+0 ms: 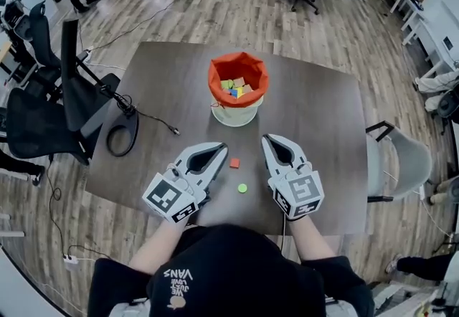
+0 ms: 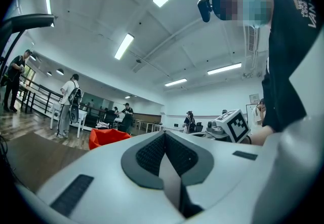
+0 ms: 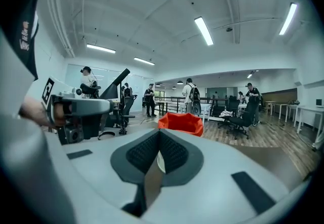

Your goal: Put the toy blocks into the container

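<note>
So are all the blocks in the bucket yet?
Not yet. Several colourful blocks sit in the orange-lined container. Nothing is in hand: the left gripper and right gripper are shut, empty. A red block and a green piece lie on the table, left to do.

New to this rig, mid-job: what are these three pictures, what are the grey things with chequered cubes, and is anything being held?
No robot arm here: a person holds a grey two-jaw gripper in each hand; the cubes are part of them. The head view looks down from the person's head; each gripper view looks along that gripper's jaws. The left gripper and right gripper are both shut and empty. On the dark brown table lie a small red block and a small green round piece, before the orange-lined cream container, which holds coloured blocks.
</note>
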Demonstrator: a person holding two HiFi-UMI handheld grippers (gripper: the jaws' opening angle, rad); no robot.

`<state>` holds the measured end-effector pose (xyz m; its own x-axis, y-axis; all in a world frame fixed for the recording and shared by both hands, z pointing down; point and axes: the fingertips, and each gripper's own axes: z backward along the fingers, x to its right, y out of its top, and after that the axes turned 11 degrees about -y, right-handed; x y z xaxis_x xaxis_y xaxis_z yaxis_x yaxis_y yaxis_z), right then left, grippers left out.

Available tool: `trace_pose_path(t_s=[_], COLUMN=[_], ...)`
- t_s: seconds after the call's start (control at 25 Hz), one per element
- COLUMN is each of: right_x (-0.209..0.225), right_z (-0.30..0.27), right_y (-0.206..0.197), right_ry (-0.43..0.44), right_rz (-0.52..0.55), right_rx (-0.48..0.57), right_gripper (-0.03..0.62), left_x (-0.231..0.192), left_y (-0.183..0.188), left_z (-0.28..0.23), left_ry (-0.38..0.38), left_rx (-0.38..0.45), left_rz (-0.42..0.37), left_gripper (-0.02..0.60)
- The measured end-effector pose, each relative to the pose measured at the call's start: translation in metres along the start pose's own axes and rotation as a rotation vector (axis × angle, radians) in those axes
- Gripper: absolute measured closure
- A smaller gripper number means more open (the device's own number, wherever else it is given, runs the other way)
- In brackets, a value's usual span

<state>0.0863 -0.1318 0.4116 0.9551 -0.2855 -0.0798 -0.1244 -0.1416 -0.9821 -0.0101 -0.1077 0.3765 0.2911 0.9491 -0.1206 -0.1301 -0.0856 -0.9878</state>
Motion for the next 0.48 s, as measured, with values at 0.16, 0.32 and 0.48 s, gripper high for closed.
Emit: trace_pose_path(t_s=[0.16,0.32,0.48], right_x=[-0.006,-0.006,-0.002], right_z=[0.014,0.020,0.021], right_y=[-0.006,-0.009,-0.010], right_ry=[-0.001,-0.017,-0.026], right_rz=[-0.015,-0.024,-0.026], right_rx=[-0.006,-0.004,-0.004], right_gripper=[0.576,0.576,0.576], left_x=[0.003,0.003,0.004], left_y=[0.001,-0.002,-0.004], left_z=[-0.002,-0.002,-0.001], left_ry=[-0.001,0.005,0.018], left_rx=[-0.001,-0.006,-0.019], left_rz=[-0.001,0.007,0.002], left_gripper=[0.571,0.571,0.571])
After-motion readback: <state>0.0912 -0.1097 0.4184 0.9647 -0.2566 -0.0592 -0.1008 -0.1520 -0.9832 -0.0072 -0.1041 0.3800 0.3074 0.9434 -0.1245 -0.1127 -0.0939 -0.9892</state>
